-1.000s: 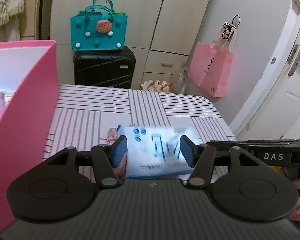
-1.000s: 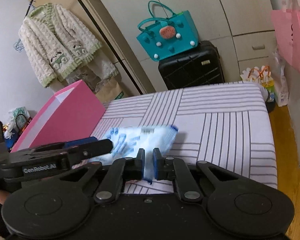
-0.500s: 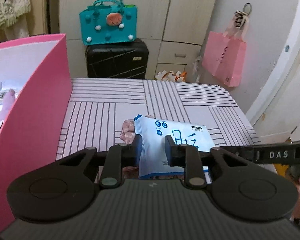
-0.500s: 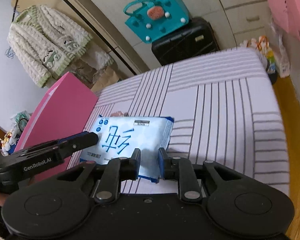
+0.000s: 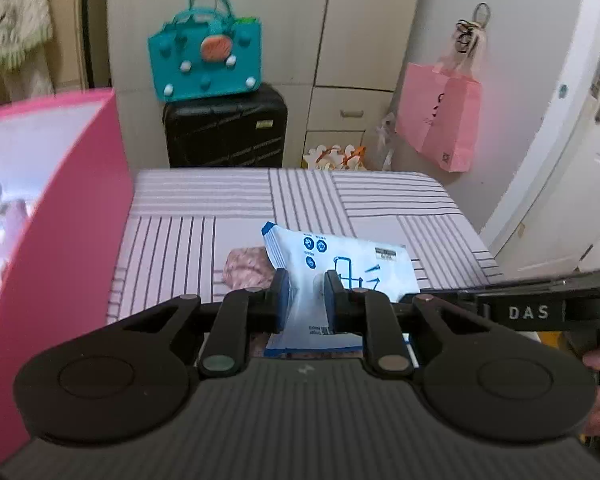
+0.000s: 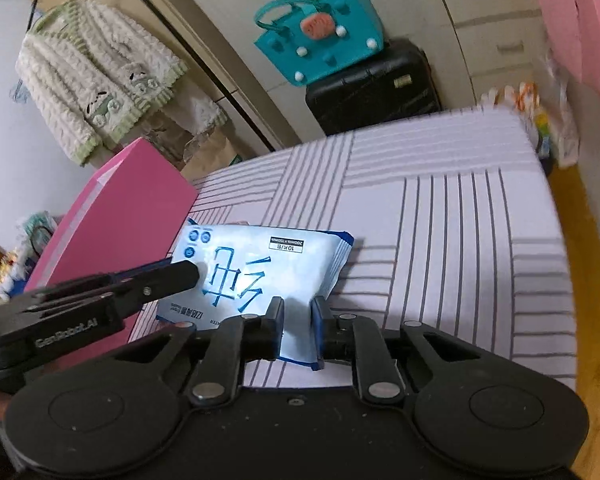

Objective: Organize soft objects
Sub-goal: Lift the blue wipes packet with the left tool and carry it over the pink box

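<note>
A soft white-and-blue wipes pack (image 5: pixel 340 268) is held above the striped bed, also in the right wrist view (image 6: pixel 260 264). My left gripper (image 5: pixel 305 296) is shut on its near left part. My right gripper (image 6: pixel 298 326) is shut on its near right edge. A pinkish soft item (image 5: pixel 246 266) lies on the bed under the pack's left end. A pink box (image 5: pixel 60 216) stands open at the left, with soft things dimly seen inside; it also shows in the right wrist view (image 6: pixel 120 208).
The striped bed (image 5: pixel 220 208) ends at the right near a white door (image 5: pixel 572 160). A black suitcase (image 5: pixel 224 132) with a teal bag (image 5: pixel 206 64) stands behind the bed. A pink paper bag (image 5: pixel 440 116) hangs on the wardrobe.
The left gripper closed from wide open onto the pack. The pack rose off the bed and now faces the cameras more squarely. The right gripper stayed shut on it.
</note>
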Action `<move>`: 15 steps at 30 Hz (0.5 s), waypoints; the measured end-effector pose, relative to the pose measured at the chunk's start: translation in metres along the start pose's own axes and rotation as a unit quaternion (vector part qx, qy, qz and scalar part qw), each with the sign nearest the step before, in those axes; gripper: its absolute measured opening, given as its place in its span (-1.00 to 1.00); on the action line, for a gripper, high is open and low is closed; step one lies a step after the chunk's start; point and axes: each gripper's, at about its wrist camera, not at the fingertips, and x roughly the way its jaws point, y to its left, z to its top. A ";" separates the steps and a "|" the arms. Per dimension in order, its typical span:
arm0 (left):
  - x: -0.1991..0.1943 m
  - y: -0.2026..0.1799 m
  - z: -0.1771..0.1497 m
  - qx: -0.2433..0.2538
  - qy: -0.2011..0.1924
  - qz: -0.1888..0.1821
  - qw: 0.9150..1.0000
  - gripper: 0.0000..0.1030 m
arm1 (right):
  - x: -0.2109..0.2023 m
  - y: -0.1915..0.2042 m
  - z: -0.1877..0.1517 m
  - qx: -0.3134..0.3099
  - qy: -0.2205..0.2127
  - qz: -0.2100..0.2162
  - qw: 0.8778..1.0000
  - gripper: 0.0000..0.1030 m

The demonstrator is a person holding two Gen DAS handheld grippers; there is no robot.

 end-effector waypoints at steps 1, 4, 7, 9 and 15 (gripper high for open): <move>-0.004 -0.002 0.001 0.008 -0.002 0.001 1.000 -0.66 | -0.005 0.006 0.001 -0.010 -0.005 -0.003 1.000 -0.63; -0.018 -0.003 0.006 0.014 -0.007 -0.004 1.000 -0.65 | -0.019 0.016 0.002 -0.025 -0.014 -0.005 1.000 -0.62; -0.030 0.000 0.007 0.017 0.002 -0.021 1.000 -0.65 | -0.029 0.023 0.002 -0.032 -0.009 -0.007 0.999 -0.57; -0.037 0.000 0.006 0.027 0.008 -0.025 0.999 -0.65 | -0.035 0.030 0.003 -0.040 -0.001 -0.009 0.999 -0.56; -0.058 0.005 0.002 0.028 0.017 -0.046 0.998 -0.65 | -0.044 0.057 -0.006 -0.073 0.005 -0.033 0.997 -0.48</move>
